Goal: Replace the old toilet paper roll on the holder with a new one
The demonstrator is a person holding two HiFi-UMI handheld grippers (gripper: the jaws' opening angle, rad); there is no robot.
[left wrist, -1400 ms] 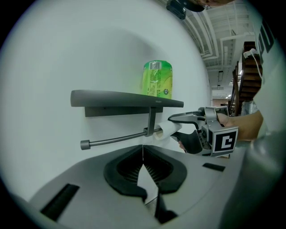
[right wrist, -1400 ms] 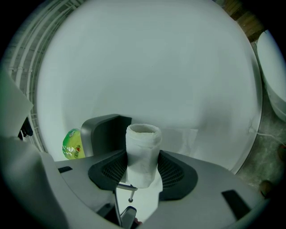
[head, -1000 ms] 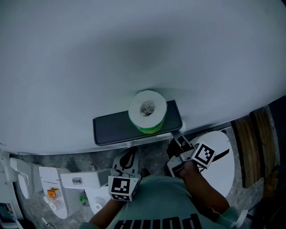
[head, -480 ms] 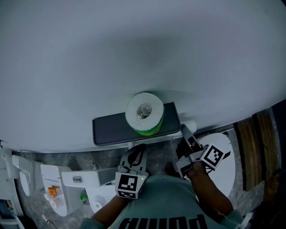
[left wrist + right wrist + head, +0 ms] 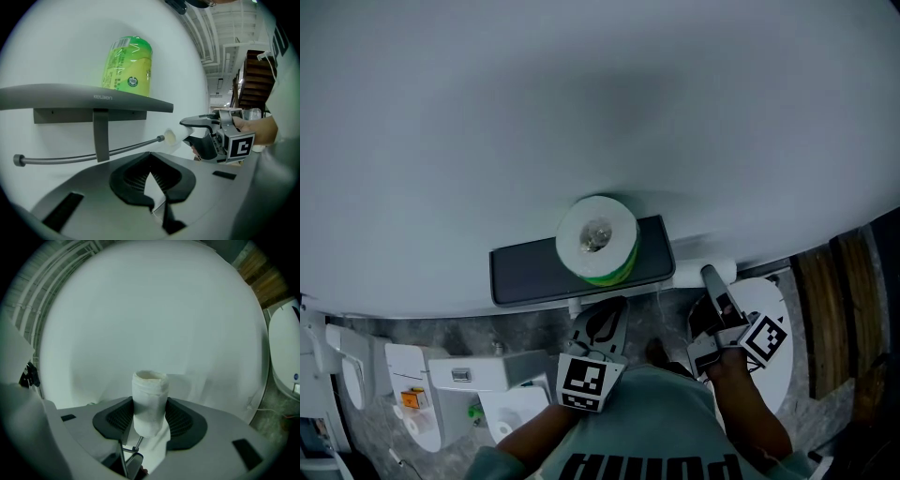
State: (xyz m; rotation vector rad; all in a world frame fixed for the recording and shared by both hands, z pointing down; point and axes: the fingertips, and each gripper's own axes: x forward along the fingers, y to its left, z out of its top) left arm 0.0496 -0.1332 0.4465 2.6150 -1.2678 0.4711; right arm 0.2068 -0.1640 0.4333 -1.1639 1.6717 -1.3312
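The new roll [image 5: 596,236], in a green wrapper [image 5: 129,65], stands upright on the dark grey shelf [image 5: 525,272] fixed to the wall. Under the shelf [image 5: 70,96] runs the bare holder bar [image 5: 93,153]. My right gripper [image 5: 709,285] is shut on the old roll [image 5: 701,275], a thin white tube nearly out of paper. It holds the old roll [image 5: 176,139] just past the bar's free right end. In the right gripper view the old roll [image 5: 150,401] stands between the pads of my right gripper [image 5: 150,414]. My left gripper [image 5: 605,316] hangs below the shelf, its jaws [image 5: 150,157] shut on nothing.
A white toilet lid [image 5: 776,361] lies below my right hand. White fixtures [image 5: 459,380] sit at the lower left on the grey floor. Wooden boards [image 5: 825,281] stand at the far right. The pale wall fills the upper part of the head view.
Both grippers have moved to the right. The old roll has come out from under the shelf and now shows past the shelf's right end.
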